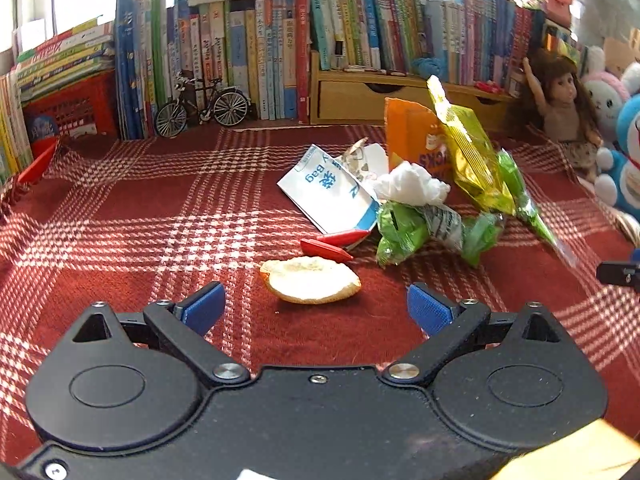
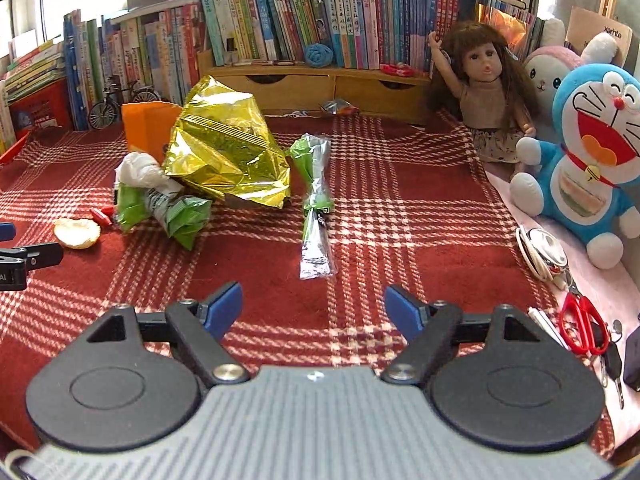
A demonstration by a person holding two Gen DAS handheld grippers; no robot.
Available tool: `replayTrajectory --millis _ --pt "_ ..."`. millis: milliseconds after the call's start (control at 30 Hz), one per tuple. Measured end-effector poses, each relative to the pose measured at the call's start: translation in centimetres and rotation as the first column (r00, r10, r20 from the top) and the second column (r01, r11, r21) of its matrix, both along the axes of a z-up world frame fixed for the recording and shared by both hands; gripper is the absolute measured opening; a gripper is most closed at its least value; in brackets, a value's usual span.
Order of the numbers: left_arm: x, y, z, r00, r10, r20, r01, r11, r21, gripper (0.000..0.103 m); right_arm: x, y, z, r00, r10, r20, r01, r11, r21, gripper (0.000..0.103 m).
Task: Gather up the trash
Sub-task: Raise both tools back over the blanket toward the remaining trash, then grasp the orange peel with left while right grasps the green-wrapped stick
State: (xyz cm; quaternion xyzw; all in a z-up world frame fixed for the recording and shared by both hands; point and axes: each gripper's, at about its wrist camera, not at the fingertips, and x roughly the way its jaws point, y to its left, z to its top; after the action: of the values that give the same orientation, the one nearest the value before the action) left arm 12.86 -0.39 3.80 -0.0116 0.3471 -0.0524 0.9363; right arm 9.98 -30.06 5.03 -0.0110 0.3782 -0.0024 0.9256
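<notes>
Left gripper [image 1: 316, 312]: nearest the left wrist camera; blue-padded fingers [image 1: 206, 308] spread wide, nothing between them, nothing held.

Orange peel [image 1: 310, 280]: pale, curled piece lying on the red plaid cloth [image 1: 160, 208] of the tabletop, just ahead of the left fingers and roughly centred on the gap between them, not touching either pad.

Red wrapper scraps [image 1: 328, 246]: two narrow red pieces just beyond the peel.

Blue-and-white sachet [image 1: 328, 192]: flat, torn, printed "Bag", behind the red scraps.

White crumpled tissue [image 1: 412, 182]: resting on top of a crumpled green wrapper [image 1: 404, 232], right of the sachet.

Gold foil bag [image 1: 472, 152]: crumpled, propped against an orange packet [image 1: 408, 132] standing behind it.

Right gripper [image 2: 314, 310]: fingers [image 2: 224, 308] wide apart, empty.

Long green-and-silver wrapper [image 2: 316, 208]: lies lengthwise on the cloth just ahead of the right fingers, in line with the gap, clear of both pads, right of the gold bag.

Surroundings: row of books [image 1: 260, 52] along the back; model bicycle [image 1: 202, 104] before them; wooden drawer unit [image 2: 320, 84]; doll [image 2: 486, 92]; blue plush cat [image 2: 588, 160]; pink plush rabbit [image 2: 548, 68]; red scissors [image 2: 582, 322] at the right edge.
</notes>
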Motion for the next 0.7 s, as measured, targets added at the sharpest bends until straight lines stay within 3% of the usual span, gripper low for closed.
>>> replayTrajectory --millis 100,267,333,400,500,567,633,700 --pt "1.5 1.2 -0.6 0.998 0.065 -0.02 -0.066 0.995 -0.078 0.091 1.9 -0.1 -0.7 1.0 -0.008 -0.012 0.008 1.0 -0.011 0.086" --pt "3.5 1.2 -1.9 0.994 0.099 -0.04 -0.101 0.994 -0.036 0.079 4.7 0.2 -1.5 1.0 -0.01 -0.021 0.008 0.998 -0.059 0.086" --pt "4.1 1.3 -2.3 0.993 0.104 -0.051 -0.106 0.993 -0.047 0.077 5.8 0.2 -1.8 0.999 -0.017 -0.029 0.015 0.997 -0.071 0.086" --pt "4.5 1.4 -2.6 0.992 0.108 -0.064 -0.113 0.992 -0.065 0.067 6.8 0.1 -2.1 0.999 -0.028 -0.039 0.025 0.997 -0.069 0.086" --pt "5.4 1.8 -3.4 0.988 0.109 -0.112 -0.122 0.986 -0.118 0.061 8.5 -0.1 -2.9 0.997 -0.039 -0.063 0.035 0.997 -0.064 0.086" --pt "5.5 1.8 -3.7 0.988 0.118 -0.102 -0.131 0.983 -0.128 0.058 9.3 -0.1 -3.4 0.996 -0.043 -0.079 0.037 0.997 -0.064 0.086" --pt "5.5 1.5 -3.7 0.988 0.117 -0.096 -0.128 0.985 -0.115 0.052 10.0 -0.1 -3.8 0.994 -0.047 -0.094 0.041 0.997 -0.061 0.085" --pt "5.5 1.2 -3.7 0.989 0.115 -0.093 -0.125 0.986 -0.112 0.035 10.7 -0.1 -4.2 0.993 -0.054 -0.105 0.048 0.997 -0.06 0.082"
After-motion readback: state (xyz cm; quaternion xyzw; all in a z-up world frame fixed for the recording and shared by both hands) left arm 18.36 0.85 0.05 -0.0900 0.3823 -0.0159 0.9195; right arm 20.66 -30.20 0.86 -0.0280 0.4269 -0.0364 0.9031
